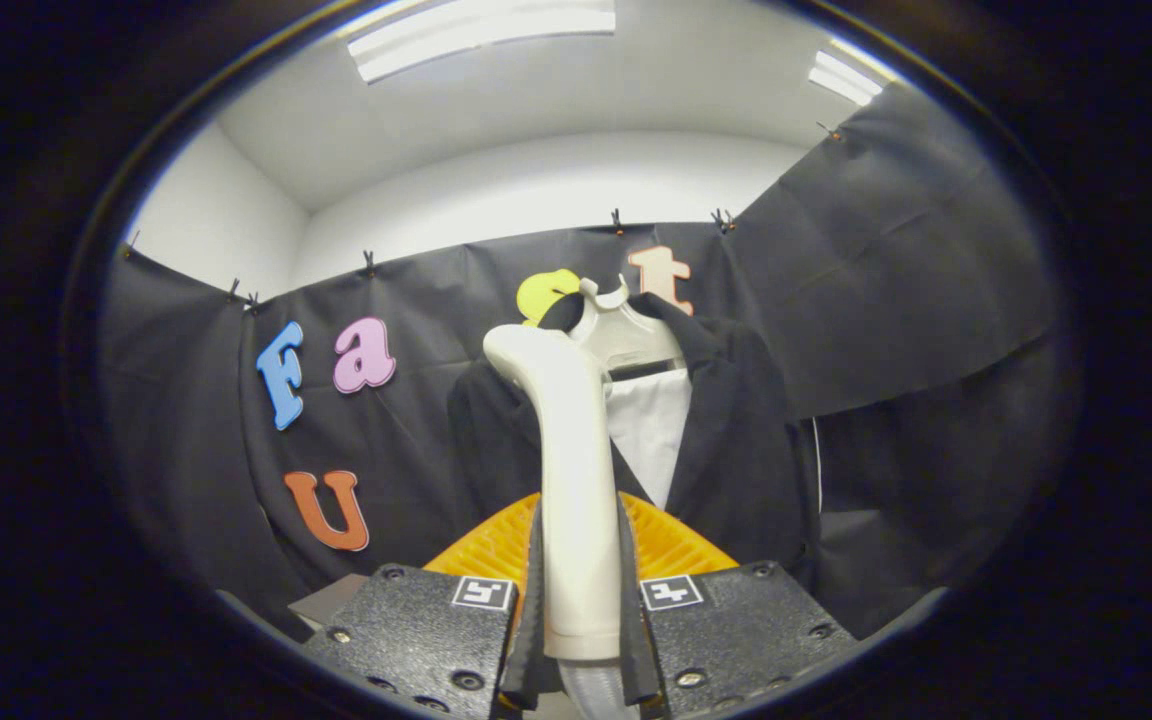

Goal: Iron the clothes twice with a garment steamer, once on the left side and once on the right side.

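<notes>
White steamer handle [576, 480] clamped between tongs [581, 610], before jacket [736, 440].

Tool [579, 600] clamped on white steamer handle [576, 480], upright, dark jacket [736, 440] on hanger [626, 335] just beyond

Just above frame centre, pale hanger [626, 335] carrying dark jacket [736, 450] over white shirt [651, 430]. Lower centre, gripper [579, 545] fingers clamped on either side of steamer handle [561, 420].

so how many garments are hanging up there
1: a black jacket on a white hanger, beyond the steamer handle that the gripper jaws clamp. The white panel at its opening may be a second garment; others could hang behind.
</notes>
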The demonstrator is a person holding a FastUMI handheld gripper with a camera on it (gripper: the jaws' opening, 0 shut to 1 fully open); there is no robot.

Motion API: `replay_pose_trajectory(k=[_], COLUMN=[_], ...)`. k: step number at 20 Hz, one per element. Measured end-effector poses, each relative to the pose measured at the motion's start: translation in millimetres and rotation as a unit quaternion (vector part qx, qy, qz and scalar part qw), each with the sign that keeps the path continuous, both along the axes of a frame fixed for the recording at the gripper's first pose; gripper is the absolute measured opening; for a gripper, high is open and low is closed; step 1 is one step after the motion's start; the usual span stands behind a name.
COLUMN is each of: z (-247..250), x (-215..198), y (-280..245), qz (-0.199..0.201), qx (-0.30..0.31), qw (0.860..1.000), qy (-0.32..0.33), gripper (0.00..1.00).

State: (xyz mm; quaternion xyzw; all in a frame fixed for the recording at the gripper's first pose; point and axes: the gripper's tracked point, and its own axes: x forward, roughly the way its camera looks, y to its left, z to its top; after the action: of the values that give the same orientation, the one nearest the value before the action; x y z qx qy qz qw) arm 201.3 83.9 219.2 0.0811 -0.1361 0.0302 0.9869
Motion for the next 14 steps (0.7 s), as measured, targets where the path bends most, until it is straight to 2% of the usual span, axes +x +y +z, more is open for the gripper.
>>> replay_pose_trajectory(k=[8,14], z=[-31.7,-69.3], x=[26.1,15.1], y=[13.5,-4.2], qz=[-0.011,-0.024], qx=[-0.044,-0.054], qw=[0.998,0.996], qy=[0.033,0.061], gripper=[0.33,0.33])
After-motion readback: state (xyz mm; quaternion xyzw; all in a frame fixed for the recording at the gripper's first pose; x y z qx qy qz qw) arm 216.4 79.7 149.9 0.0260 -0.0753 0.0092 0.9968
